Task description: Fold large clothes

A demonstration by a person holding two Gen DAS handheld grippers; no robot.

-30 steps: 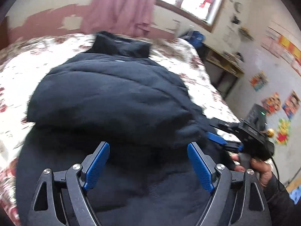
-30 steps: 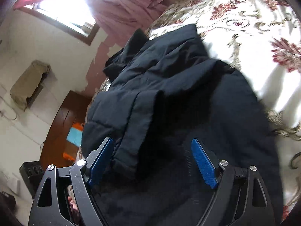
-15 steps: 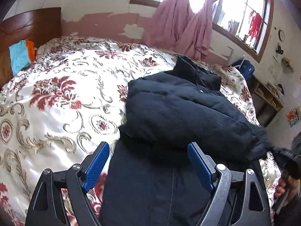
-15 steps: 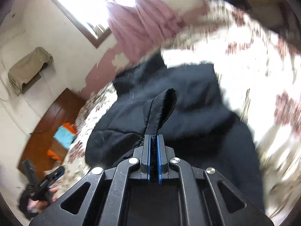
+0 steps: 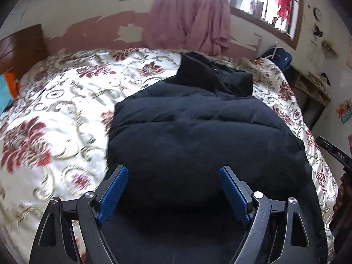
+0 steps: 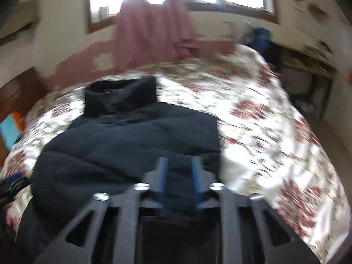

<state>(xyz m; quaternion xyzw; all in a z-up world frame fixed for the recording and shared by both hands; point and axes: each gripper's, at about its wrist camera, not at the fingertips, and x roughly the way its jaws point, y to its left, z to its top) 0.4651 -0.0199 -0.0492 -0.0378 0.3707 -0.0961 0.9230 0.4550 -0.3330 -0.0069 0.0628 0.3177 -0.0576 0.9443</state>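
Black puffy coat [image 5: 198, 136] on bed [image 5: 55, 114] | my right claw [image 6: 179, 182] has just been opening, half wide, nothing in it | left claw [image 5: 173, 193] wide, empty | next: I grab the bottom edge evenly, fold slowly.

- The left gripper [image 5: 172, 192] had a black frame with cut-out openings, silver screws, and blue ribbed pads [image 5: 112, 194] lining its jaws.
- The right gripper [image 6: 179, 181] showed the same black frame, silver screws and blue pads [image 6: 161, 182], blurred.

Jacket [image 5: 198, 136] matt quilted cloth; bedspread [image 5: 66, 110] glossy satin-like.
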